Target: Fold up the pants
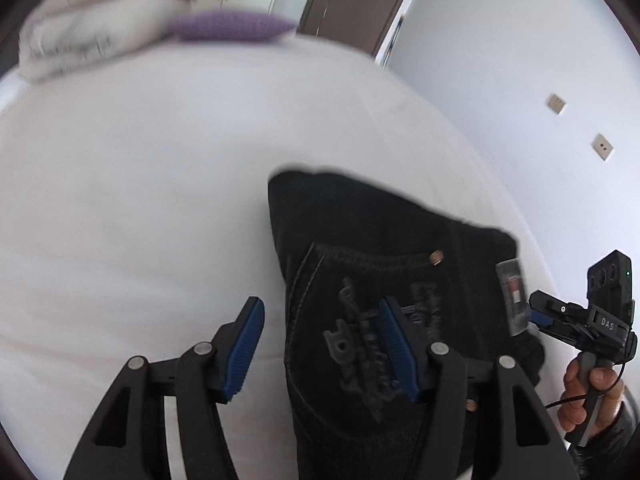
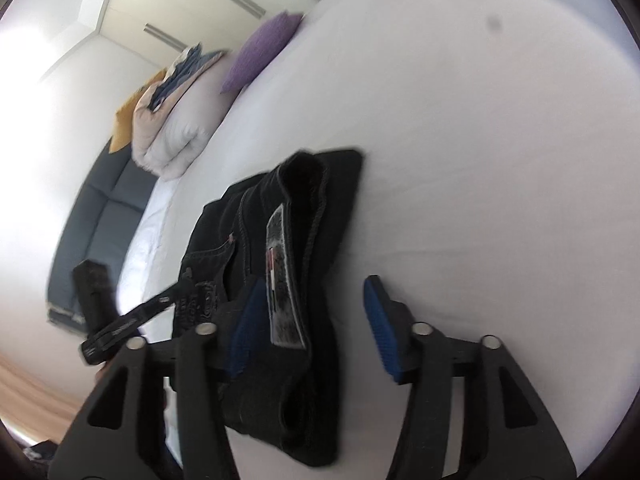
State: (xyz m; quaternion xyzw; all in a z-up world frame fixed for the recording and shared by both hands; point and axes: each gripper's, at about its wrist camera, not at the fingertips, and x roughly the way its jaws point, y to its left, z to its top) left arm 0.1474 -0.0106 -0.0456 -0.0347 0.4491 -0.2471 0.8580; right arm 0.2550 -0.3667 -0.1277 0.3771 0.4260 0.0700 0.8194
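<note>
A white bed (image 1: 160, 180) fills most of both views, its sheet smooth with only faint creases. In the left wrist view, at about 11 o'clock on the far edge of the bed, a folded pale duvet (image 1: 92, 36) lies with a purple pillow (image 1: 232, 26) just beside it; a brown door (image 1: 352, 0) stands at 12 o'clock and a plain wall with two small plates runs down the 2 o'clock side. The right wrist view shows a grey-blue sofa (image 2: 100, 220) at 9 o'clock, beyond the bed's edge.

The pants (image 1: 380, 248) are black denim, folded into a compact thick bundle lying flat on the sheet. A back pocket with raised dark lettering faces up, a copper rivet at its corner, and a grey waistband patch with a small red and white mark sits along the edge nearest the right gripper. In the right wrist view the layered folds gape slightly at the far end, showing stitched seams.

The left gripper (image 1: 320, 344) has its blue-padded fingers spread wide, one over bare sheet, the other above the pocket; nothing is pinched. The right gripper (image 2: 312, 328) likewise stands wide apart, straddling the bundle's patch edge, one finger over the denim and one over the sheet. Whether the pads touch the cloth I cannot tell.
</note>
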